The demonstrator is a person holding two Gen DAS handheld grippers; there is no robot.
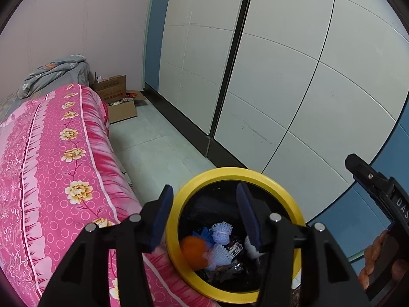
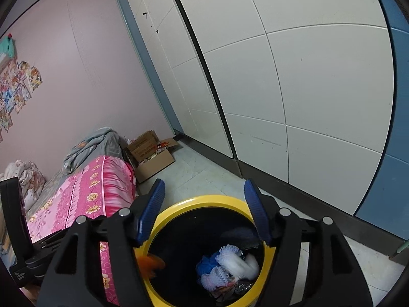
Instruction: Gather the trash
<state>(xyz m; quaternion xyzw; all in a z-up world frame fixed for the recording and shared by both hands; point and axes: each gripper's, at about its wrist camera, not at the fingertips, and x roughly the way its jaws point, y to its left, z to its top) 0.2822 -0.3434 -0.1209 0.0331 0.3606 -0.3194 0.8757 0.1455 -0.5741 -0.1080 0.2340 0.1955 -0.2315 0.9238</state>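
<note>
Now both tongs, left (image 1: 204,209) and right (image 2: 204,199), gape empty above the yellow-rimmed bin (image 1: 278,179).

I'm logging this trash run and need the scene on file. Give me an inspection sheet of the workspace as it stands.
Surface: pale tiled floor, bare between bed and wardrobe.
Job's things: yellow-rimmed bin with black liner beside the bed; inside lie white foam nets, blue scrap, wrappers and an orange piece.
Clutter: open cardboard boxes on the floor by the far wall.
Grippers: left gripper and right gripper both open over the bin, nothing between the pads.
Cables: nothing seen.
Surroundings: pink floral bed cover, grey quilt, white wardrobe doors, pictures on the pink wall.
</note>
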